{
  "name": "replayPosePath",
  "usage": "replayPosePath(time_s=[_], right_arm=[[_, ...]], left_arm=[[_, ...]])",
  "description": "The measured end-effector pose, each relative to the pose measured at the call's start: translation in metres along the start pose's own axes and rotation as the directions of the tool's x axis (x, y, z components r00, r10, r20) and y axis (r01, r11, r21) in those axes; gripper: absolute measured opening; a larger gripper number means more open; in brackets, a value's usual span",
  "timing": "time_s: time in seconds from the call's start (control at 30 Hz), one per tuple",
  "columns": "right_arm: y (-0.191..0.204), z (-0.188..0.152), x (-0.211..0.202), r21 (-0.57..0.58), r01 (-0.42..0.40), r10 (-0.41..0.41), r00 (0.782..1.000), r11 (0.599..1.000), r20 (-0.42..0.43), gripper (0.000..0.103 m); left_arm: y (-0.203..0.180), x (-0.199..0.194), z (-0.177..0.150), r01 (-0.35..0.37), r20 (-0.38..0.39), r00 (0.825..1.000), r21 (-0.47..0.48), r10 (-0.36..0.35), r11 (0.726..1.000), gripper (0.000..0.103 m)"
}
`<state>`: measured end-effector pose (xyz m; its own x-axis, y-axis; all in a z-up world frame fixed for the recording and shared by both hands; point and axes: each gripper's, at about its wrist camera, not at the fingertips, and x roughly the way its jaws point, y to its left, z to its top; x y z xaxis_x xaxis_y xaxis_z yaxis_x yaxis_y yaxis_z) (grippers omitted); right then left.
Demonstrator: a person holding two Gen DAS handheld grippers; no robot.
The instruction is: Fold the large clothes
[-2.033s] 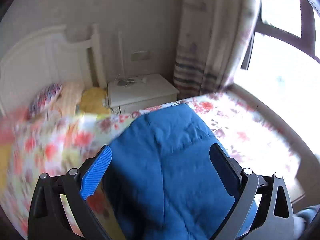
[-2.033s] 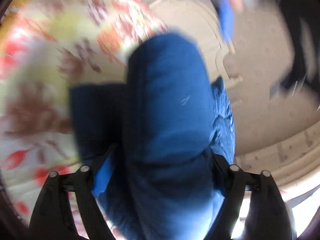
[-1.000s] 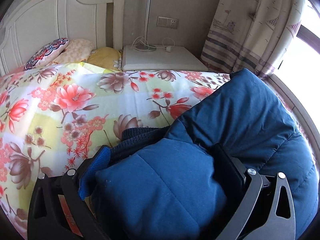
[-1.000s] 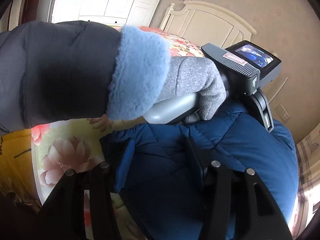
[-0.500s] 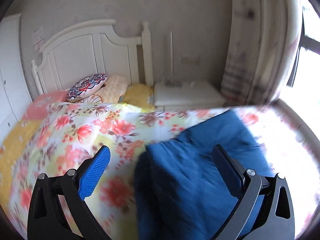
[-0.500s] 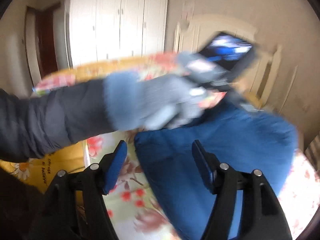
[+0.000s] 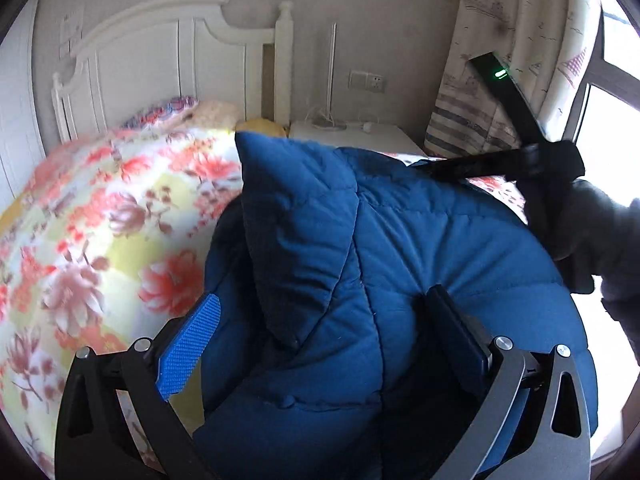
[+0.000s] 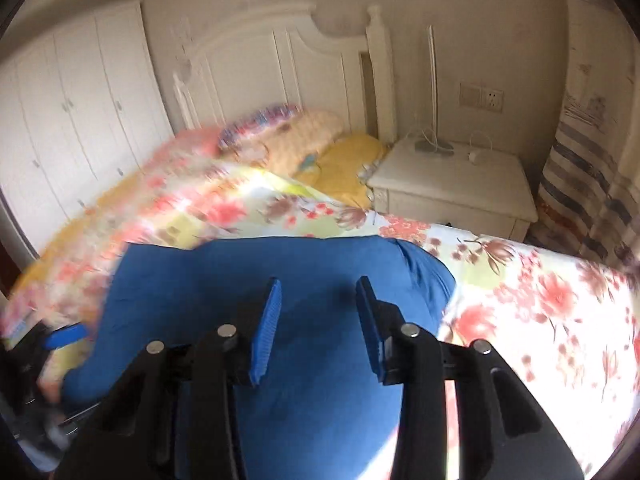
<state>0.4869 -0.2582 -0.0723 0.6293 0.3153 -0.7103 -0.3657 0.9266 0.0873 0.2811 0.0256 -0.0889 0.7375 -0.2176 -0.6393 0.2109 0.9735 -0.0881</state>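
In the left wrist view, the left gripper [image 7: 320, 344] is seen at the bottom of the frame with its jaws spread wide. A bulging fold of the blue padded jacket [image 7: 360, 280] fills the gap between them; the right finger is pressed into the fabric, while whether the blue left pad [image 7: 188, 352] touches it cannot be told. The jacket is heaped across the centre and lower right of that frame, one corner standing up as a peak at upper centre.

In the right wrist view, the right gripper [image 8: 318, 328] sits at lower centre, its jaws fairly narrow and closing. No fabric is seen between the pads; the jacket [image 8: 260, 272] is spread behind and below them.

The jacket lies on a floral bedspread [image 7: 100, 220], seen at the left of the left view and across the middle of the right view. A gloved hand [image 7: 600, 240] is seen at the right edge of the left view. A white headboard [image 8: 280, 68] and a white nightstand [image 8: 452, 176] are placed in the upper part.
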Motion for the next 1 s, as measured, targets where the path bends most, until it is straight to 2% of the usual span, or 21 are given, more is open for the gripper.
replayPosePath(time_s=[0.03, 0.17, 0.27, 0.33, 0.4, 0.43, 0.47, 0.53, 0.6, 0.67, 0.77, 0.83, 0.93, 1.0], right_arm=[[0.003, 0.003, 0.030, -0.008, -0.013, 0.012, 0.995, 1.000, -0.098, 0.039], [0.029, 0.011, 0.043, -0.131, 0.078, -0.103, 0.976, 0.988, -0.192, 0.039], [0.039, 0.019, 0.028, -0.147, 0.096, -0.117, 0.983, 0.984, -0.141, 0.043], [0.042, 0.027, 0.022, -0.134, 0.097, -0.112, 0.988, 0.986, -0.107, 0.051], [0.049, 0.023, 0.043, -0.164, 0.100, -0.127, 0.978, 0.981, -0.163, 0.052], [0.051, 0.015, 0.064, -0.186, 0.084, -0.128, 0.963, 0.979, -0.236, 0.052], [0.051, 0.012, 0.075, -0.178, 0.077, -0.122, 0.957, 0.981, -0.263, 0.052], [0.049, 0.016, 0.079, -0.160, 0.070, -0.114, 0.953, 0.985, -0.281, 0.052], [0.054, 0.020, 0.076, -0.190, 0.084, -0.137, 0.949, 0.978, -0.285, 0.052], [0.063, 0.030, 0.062, -0.220, 0.125, -0.178, 0.953, 0.968, -0.244, 0.052], [0.082, 0.049, 0.033, -0.168, 0.062, -0.085, 0.987, 0.984, -0.133, 0.052], [0.113, 0.058, 0.022, -0.234, -0.002, -0.021, 0.995, 0.972, -0.096, 0.052], [0.162, 0.054, 0.039, -0.380, -0.072, 0.014, 0.988, 0.922, -0.154, 0.053], [0.180, 0.044, 0.066, -0.435, -0.081, -0.024, 0.973, 0.897, -0.230, 0.053]], left_arm=[[0.002, 0.002, 0.001, 0.008, -0.009, 1.000, -0.008, -0.008, 1.000, 0.099], [0.001, 0.005, -0.003, 0.014, -0.009, 1.000, -0.014, -0.014, 1.000, 0.099], [0.000, 0.005, -0.007, 0.005, 0.002, 1.000, -0.016, -0.005, 1.000, 0.099], [0.003, 0.005, -0.007, 0.013, 0.003, 1.000, -0.028, -0.013, 1.000, 0.099], [0.005, 0.007, -0.006, 0.018, 0.000, 1.000, -0.042, -0.018, 0.999, 0.099], [0.006, 0.006, -0.007, 0.018, 0.000, 1.000, -0.045, -0.018, 0.999, 0.099], [0.008, 0.007, -0.008, 0.024, 0.000, 1.000, -0.051, -0.024, 0.998, 0.099], [0.009, 0.008, -0.009, 0.035, 0.001, 0.999, -0.056, -0.035, 0.998, 0.099], [0.009, 0.007, -0.011, 0.044, 0.004, 0.999, -0.059, -0.044, 0.997, 0.099], [0.009, 0.007, -0.011, 0.051, 0.006, 0.999, -0.062, -0.051, 0.997, 0.099], [0.008, 0.006, -0.012, 0.058, 0.004, 0.998, -0.067, -0.058, 0.996, 0.099], [0.008, 0.006, -0.011, 0.060, 0.004, 0.998, -0.069, -0.059, 0.996, 0.099], [0.009, 0.006, -0.012, 0.059, 0.005, 0.998, -0.077, -0.059, 0.995, 0.099], [0.011, 0.006, -0.012, 0.050, -0.001, 0.999, -0.088, -0.050, 0.995, 0.099]])
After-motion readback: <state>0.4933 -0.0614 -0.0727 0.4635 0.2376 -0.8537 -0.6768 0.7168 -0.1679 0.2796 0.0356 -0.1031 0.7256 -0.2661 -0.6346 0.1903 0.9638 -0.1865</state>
